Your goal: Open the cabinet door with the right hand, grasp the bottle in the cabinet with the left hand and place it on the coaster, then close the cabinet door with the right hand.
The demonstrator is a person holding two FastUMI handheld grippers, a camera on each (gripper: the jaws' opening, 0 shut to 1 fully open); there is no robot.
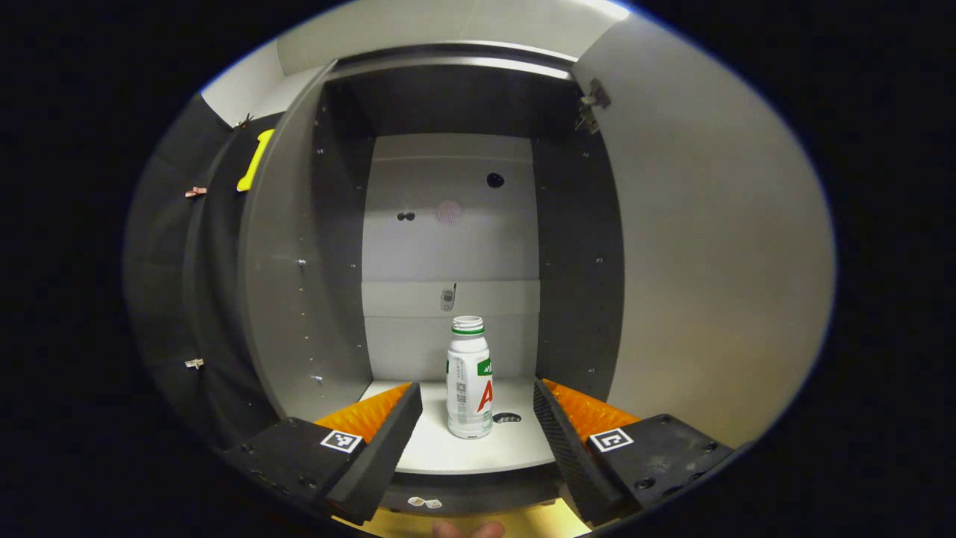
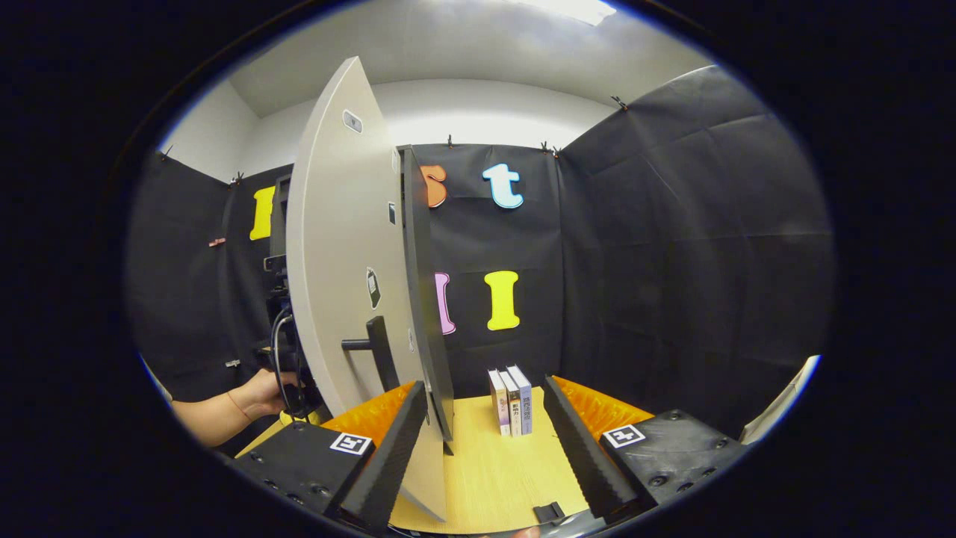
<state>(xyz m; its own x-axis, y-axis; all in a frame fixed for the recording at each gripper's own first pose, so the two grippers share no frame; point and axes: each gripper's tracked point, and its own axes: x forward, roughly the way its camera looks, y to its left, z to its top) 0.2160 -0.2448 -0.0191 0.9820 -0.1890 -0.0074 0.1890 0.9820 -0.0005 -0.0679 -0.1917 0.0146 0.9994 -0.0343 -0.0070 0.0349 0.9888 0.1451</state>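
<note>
Left gripper view. Cabinet (image 1: 314,246): open, dark side walls, pale back panel, pale floor shelf. Cabinet door (image 1: 709,261): swung wide to the right, its pale inner face showing, a hinge (image 1: 592,101) at its top corner. Bottle (image 1: 470,377): white, with a green band under the neck and a printed label, no cap visible; it stands upright on the cabinet floor, roughly midway across and near the front. Left gripper (image 1: 476,422): held before the cabinet opening, jaws spread wide, one finger on each side of the bottle but nearer than it, neither touching it. A small dark oval mark lies on the shelf just right of the bottle. Fingertips of the person (image 1: 469,529) show at the bottom edge.

Right gripper view. The cabinet door (image 2: 336,246) is seen nearly edge-on at left of centre, standing open, with a dark bar handle (image 2: 373,345) projecting from its face. Right gripper (image 2: 485,433): jaws spread; the left finger sits beside the door's lower edge, the right finger well apart from it; whether the left finger touches the door cannot be told. Wooden tabletop (image 2: 493,471): light, under the gripper. Three books (image 2: 511,400): upright, side by side, far on the table against the black cloth wall. A hand (image 2: 258,392) holding the other gripper shows beyond the door at far left, with a dark cable beside it.
</note>
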